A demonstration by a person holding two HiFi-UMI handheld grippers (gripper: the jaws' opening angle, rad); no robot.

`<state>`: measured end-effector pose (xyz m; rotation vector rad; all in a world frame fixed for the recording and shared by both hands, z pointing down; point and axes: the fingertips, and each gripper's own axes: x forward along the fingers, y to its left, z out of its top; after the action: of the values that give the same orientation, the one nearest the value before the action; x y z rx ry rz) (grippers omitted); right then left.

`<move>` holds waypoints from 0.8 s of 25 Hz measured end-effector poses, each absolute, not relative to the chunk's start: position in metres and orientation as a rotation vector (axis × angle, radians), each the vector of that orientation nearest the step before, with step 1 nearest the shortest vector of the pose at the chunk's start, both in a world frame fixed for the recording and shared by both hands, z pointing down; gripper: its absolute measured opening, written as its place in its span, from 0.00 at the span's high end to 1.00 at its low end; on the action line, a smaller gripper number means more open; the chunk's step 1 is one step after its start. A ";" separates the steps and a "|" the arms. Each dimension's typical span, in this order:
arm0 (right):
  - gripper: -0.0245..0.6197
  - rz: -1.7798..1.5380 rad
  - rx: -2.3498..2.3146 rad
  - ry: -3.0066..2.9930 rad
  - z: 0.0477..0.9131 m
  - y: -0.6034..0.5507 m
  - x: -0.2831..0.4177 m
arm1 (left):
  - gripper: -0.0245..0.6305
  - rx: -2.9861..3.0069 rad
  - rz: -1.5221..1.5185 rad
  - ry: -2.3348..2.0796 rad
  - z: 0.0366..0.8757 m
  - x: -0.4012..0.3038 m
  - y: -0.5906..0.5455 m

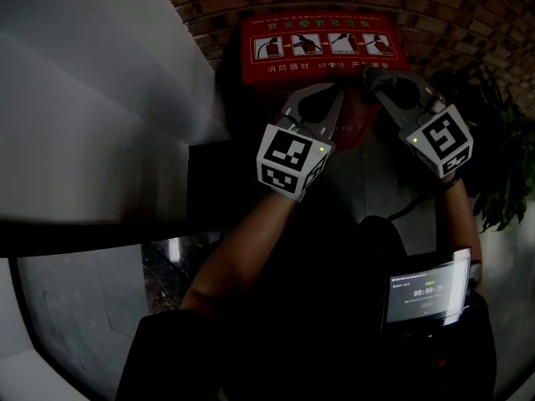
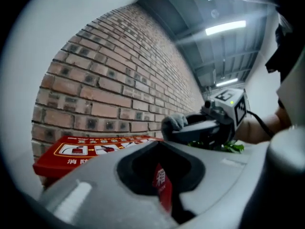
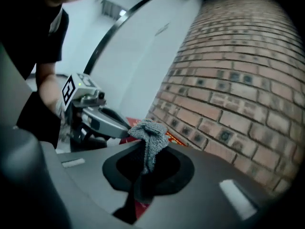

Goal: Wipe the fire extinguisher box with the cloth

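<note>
**Right claw (image 1: 374, 86) pinches the cloth at the box, and the hold looks thin**

Head view: the right claw is clamped on a grey cloth (image 1: 370, 75) just in front of the red fire extinguisher box (image 1: 322, 48), which stands against the brick wall (image 1: 468, 23). The left claw (image 1: 336, 98) sits just beside it. Both forearms reach forward from the body, and the two claws tilt inward so their tips nearly meet at the box's upper front.

Left gripper view: the left claw's jaws are pressed together and hold nothing; red box shows through the gap behind them. With the right claw this near, a sideways wiping stroke could knock the two together.

Right gripper view: only a small wad of cloth sticks out past the closed jaws. I judge that dragging it across the box could tug it free. If the wad flattens, the hard jaw tips, not the cloth, may scrape the printed label.
</note>
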<state>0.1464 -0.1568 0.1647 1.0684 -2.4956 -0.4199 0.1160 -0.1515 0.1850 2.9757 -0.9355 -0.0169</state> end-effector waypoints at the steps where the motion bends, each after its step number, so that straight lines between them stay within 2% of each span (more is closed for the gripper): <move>1: 0.91 -0.391 1.117 -2.558 0.165 -0.150 0.144 | 0.96 2.984 -0.037 -0.923 0.184 0.113 -0.145; 6: 0.91 -0.265 1.201 -2.727 0.178 -0.128 0.131 | 0.96 3.011 -0.063 -0.923 0.202 0.096 -0.119; 20: 0.91 -0.214 1.177 -2.825 0.219 -0.086 0.102 | 0.96 2.964 -0.058 -0.965 0.230 0.047 -0.098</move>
<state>0.1015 -0.0865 0.2186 1.1767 -2.8253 -0.2143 0.0468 -0.0984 0.2301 2.9643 -0.9645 -0.0577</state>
